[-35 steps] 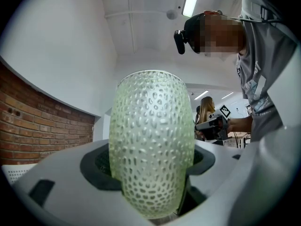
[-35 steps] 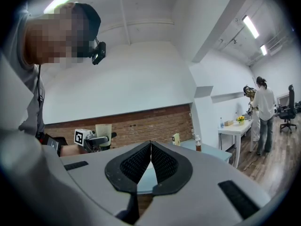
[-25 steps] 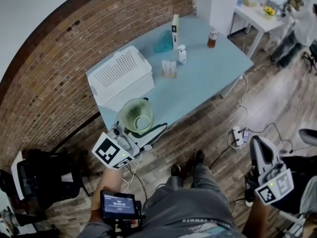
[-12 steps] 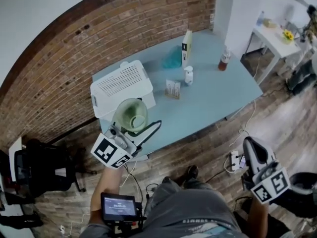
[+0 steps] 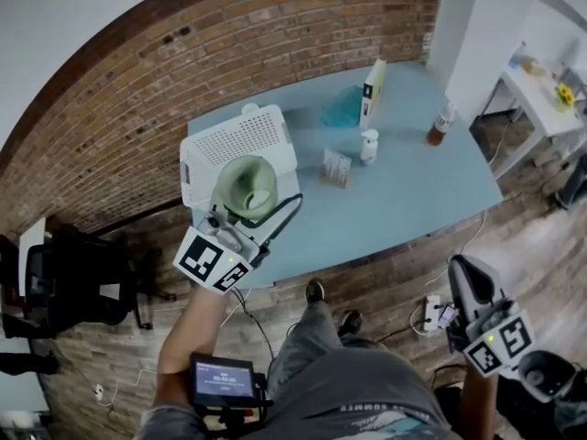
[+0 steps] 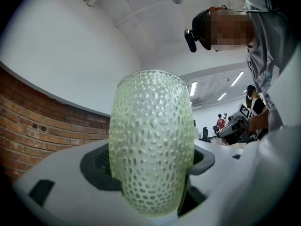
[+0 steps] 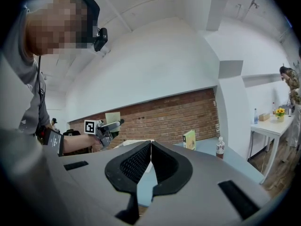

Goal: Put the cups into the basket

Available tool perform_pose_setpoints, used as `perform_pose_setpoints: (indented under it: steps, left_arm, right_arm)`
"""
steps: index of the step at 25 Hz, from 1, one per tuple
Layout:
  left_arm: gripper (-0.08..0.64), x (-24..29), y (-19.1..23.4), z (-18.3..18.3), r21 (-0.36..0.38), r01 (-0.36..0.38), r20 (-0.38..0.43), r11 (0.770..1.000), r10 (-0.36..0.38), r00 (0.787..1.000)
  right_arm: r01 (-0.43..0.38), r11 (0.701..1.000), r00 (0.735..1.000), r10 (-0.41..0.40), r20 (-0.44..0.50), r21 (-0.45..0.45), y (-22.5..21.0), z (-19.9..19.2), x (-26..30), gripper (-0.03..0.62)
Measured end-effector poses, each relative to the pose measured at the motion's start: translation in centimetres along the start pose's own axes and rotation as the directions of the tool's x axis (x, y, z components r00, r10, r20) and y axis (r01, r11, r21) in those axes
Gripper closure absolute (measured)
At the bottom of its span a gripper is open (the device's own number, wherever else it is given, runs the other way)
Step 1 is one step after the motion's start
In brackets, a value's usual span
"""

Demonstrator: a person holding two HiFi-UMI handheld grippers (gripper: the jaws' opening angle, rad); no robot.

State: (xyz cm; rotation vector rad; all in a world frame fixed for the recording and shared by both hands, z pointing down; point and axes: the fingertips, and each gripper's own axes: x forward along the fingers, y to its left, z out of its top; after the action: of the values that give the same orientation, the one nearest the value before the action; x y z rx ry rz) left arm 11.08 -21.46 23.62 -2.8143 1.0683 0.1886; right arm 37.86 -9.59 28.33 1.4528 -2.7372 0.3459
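Observation:
A pale green textured cup (image 5: 246, 183) is held in my left gripper (image 5: 252, 209), whose jaws are shut on its sides. In the head view the cup hangs over the near edge of the white perforated basket (image 5: 240, 136) at the left end of the light blue table (image 5: 404, 200). The cup (image 6: 150, 140) fills the left gripper view, wedged between the dark pads. A teal cup (image 5: 344, 110) stands further back on the table. My right gripper (image 5: 465, 273) is low at the right over the wooden floor, shut and empty; its pads meet (image 7: 150, 147).
An upright book (image 5: 373, 79), a small white bottle (image 5: 369, 145), a brown bottle (image 5: 440, 122) and a small card box (image 5: 337, 166) stand on the table. A brick wall runs behind. A black chair (image 5: 64, 282) stands left, and a power strip (image 5: 431, 312) lies on the floor.
My left gripper has carried the green cup from the table's near edge to over the basket's near rim. The right gripper stays low at the right, still shut.

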Motion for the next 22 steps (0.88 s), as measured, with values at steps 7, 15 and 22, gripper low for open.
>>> perform_pose_setpoints:
  steps: [7, 15, 22]
  left_arm:
    - [0.206, 0.6, 4.8, -0.7, -0.028, -0.033, -0.017, 0.999, 0.032, 0.999]
    - [0.206, 1.7, 11.5, -3.3, -0.114, -0.079, -0.038, 0.990, 0.075, 0.996]
    - [0.206, 2.4, 15.3, -7.1, -0.143, -0.072, -0.095, 0.987, 0.059, 0.994]
  right_arm:
    - [-0.035, 0.999, 0.999, 0.035, -0.025, -0.014, -0.3, 0.8, 3.8, 0.581]
    - [-0.064, 0.998, 0.996, 0.064, -0.057, -0.011, 0.1, 0.6, 7.6, 0.581]
    - [-0.068, 0.998, 0.993, 0.068, -0.093, 0.006, 0.2, -0.4, 10.1, 0.580]
